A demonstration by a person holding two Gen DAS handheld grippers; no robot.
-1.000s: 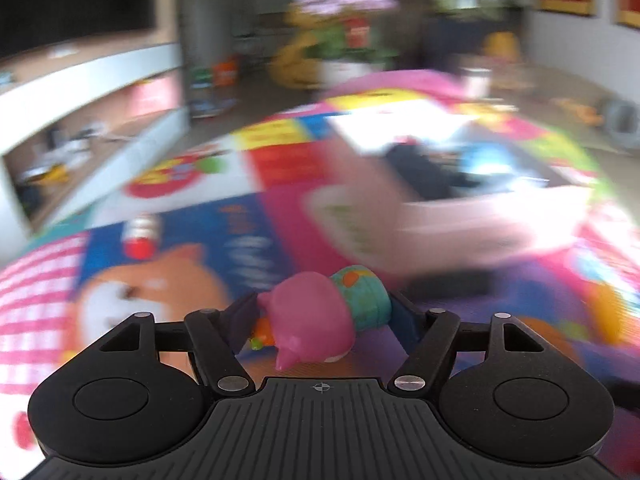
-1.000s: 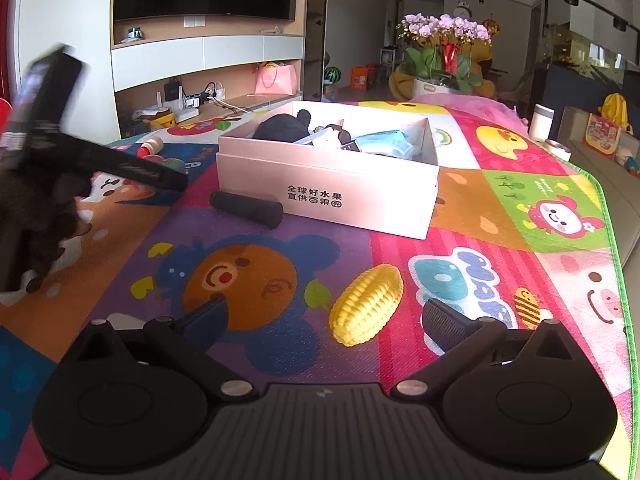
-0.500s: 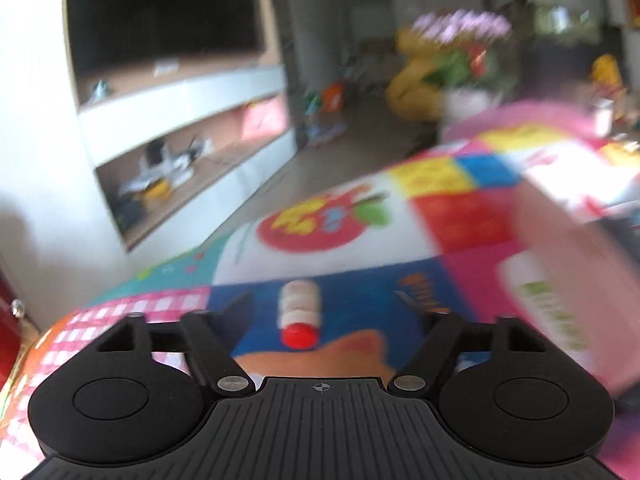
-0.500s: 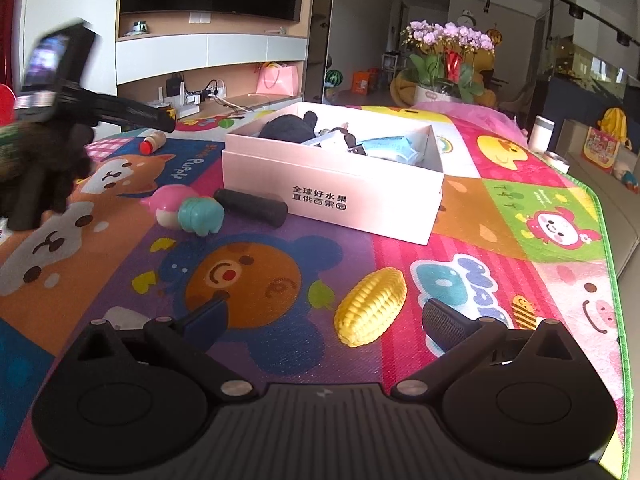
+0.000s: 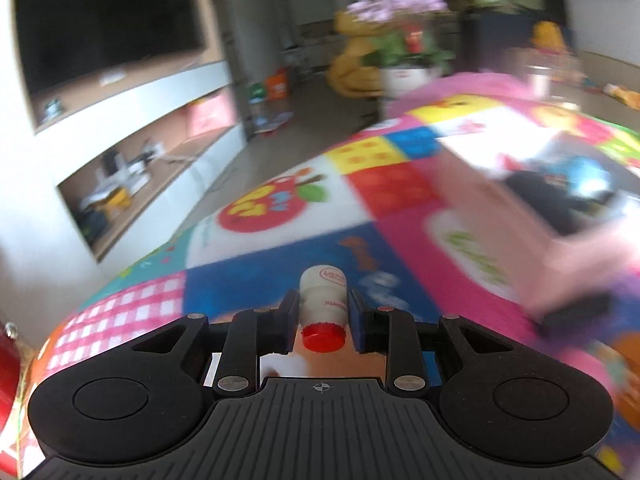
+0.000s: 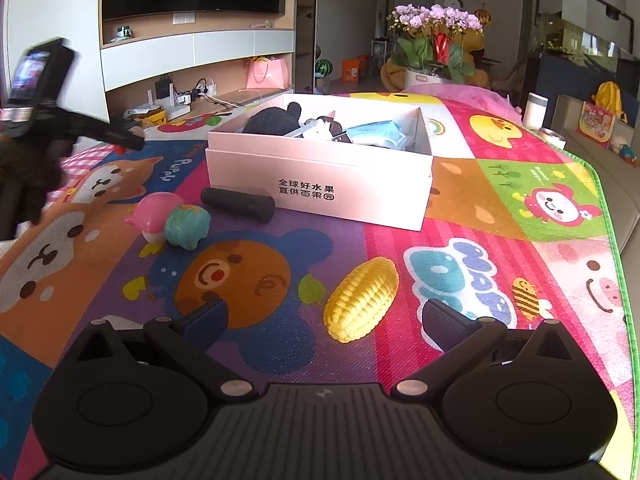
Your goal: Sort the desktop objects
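Note:
A small white bottle with a red cap (image 5: pixel 324 280) lies between my left gripper's pads, cap toward the camera. My left gripper (image 5: pixel 322 310) is shut on it over the blue patch of the play mat (image 5: pixel 256 280). In the right wrist view the left gripper (image 6: pixel 130 142) reaches in from the far left edge. The pink-white box (image 6: pixel 320 184) holds several items. A yellow corn toy (image 6: pixel 362 300) lies on the mat just ahead of my right gripper (image 6: pixel 326 315), which is open and holds nothing.
A pink pig toy (image 6: pixel 154 216), a teal toy (image 6: pixel 187 226) and a black cylinder (image 6: pixel 238 204) lie left of and in front of the box. The mat's green edge (image 6: pixel 612 216) runs along the right. A white cup (image 6: pixel 535 110) stands at the back right.
My left gripper let go of the pink and teal toys, swung left to the white bottle and shut on it. The right gripper kept still.

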